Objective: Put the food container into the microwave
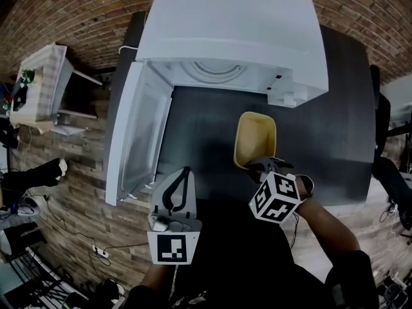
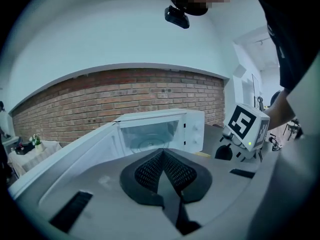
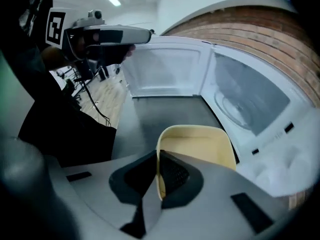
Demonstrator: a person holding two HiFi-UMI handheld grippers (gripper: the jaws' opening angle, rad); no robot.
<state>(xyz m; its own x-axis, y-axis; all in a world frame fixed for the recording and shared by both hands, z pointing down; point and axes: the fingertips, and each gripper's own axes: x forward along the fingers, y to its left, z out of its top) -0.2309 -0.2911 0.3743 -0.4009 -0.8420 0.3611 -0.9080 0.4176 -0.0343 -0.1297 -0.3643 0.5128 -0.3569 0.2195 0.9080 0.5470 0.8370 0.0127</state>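
Observation:
A pale yellow food container [image 1: 255, 138] sits on the dark table in front of the white microwave [image 1: 232, 31], whose door [image 1: 132, 131] stands wide open to the left. My right gripper [image 1: 259, 166] is shut on the container's near rim; in the right gripper view the rim [image 3: 159, 170] runs between the two pads and the container [image 3: 197, 146] opens out beyond them. My left gripper [image 1: 183, 176] hovers shut and empty near the table's front edge, right of the door. In the left gripper view its jaws [image 2: 163, 154] meet, pointing at the microwave cavity [image 2: 150, 134].
The dark table [image 1: 206, 127] carries the microwave at its back. A brick wall lies behind and to the left. A white side stand with small items [image 1: 35, 85] is at far left, with cables on the floor [image 1: 71, 237].

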